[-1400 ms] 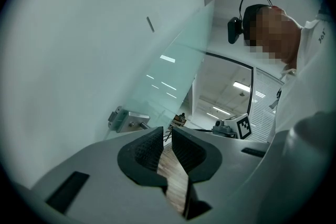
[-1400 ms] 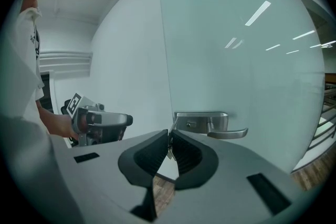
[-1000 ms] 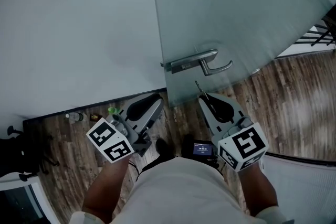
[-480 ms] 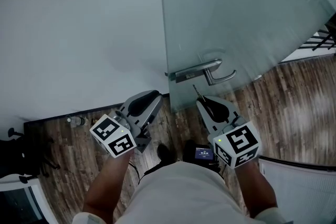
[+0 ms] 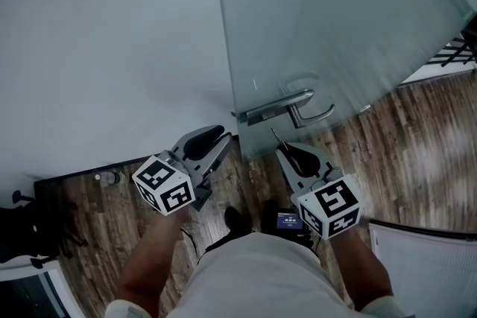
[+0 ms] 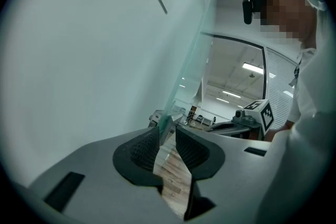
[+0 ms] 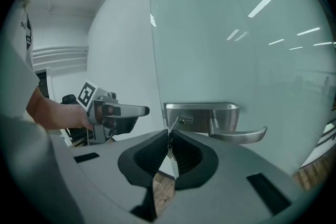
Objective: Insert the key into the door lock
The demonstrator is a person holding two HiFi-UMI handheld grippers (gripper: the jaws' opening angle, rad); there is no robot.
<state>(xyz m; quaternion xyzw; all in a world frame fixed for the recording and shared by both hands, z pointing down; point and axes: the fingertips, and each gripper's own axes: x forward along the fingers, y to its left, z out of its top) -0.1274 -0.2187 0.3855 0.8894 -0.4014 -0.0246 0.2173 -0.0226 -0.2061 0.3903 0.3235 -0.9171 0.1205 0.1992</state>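
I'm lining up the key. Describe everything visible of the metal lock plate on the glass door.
The brushed silver lock plate is a rectangle fixed at the frosted glass door's edge. A curved lever handle juts from its right part; a small round keyhole sits near its left end. The thin key in the right gripper points at it, not yet inserted.

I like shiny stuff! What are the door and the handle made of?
Door: probably frosted glass; it is pale green and milky and carries bright reflected streaks. Handle: likely brushed metal; grey with a soft, dull shine.
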